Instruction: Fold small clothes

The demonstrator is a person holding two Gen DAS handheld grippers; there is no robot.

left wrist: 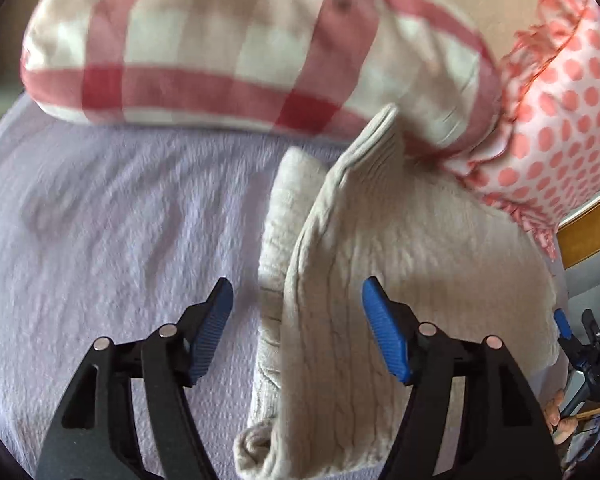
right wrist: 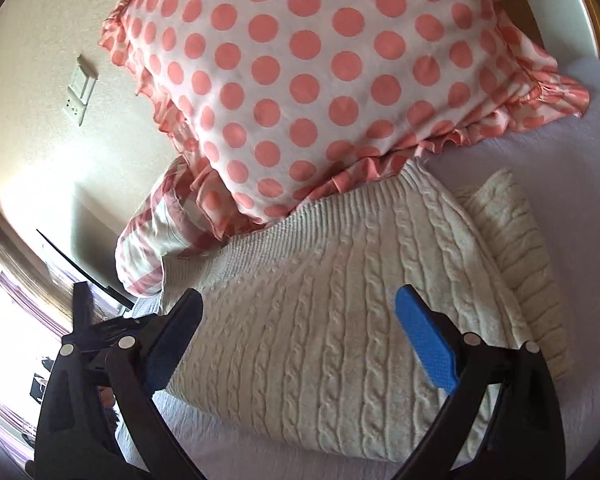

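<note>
Left wrist view looks along a pale lilac bedspread (left wrist: 100, 220) on which a cream cable-knit sweater (left wrist: 340, 340) lies folded. The left gripper (left wrist: 298, 328) hovers over the sweater's left-hand folded edge with its jaws spread wide and nothing between the blue pads (left wrist: 384, 328); whether either pad touches the knit cannot be told. Beyond the sweater's far end sits a red-and-white checked pillow (left wrist: 228, 48) (blurred in this frame), and a white pillow with coral polka dots (left wrist: 560, 112) and a ruffled border leans just right of it, its ruffle meeting the sweater's ribbed hem.

From the right wrist view the sweater (right wrist: 340, 312) fills the middle, its ribbed hem tucked against the dotted pillow (right wrist: 320, 80). A folded layer of the same knit sticks out along the sweater's right side. The right gripper (right wrist: 300, 340) is also spread, empty, poised above the near part of the sweater. The checked pillow (right wrist: 152, 248) peeks out left of the sweater, under the dotted one. A wall switch plate (right wrist: 80, 88) shows on the cream wall far left of the sweater.
</note>
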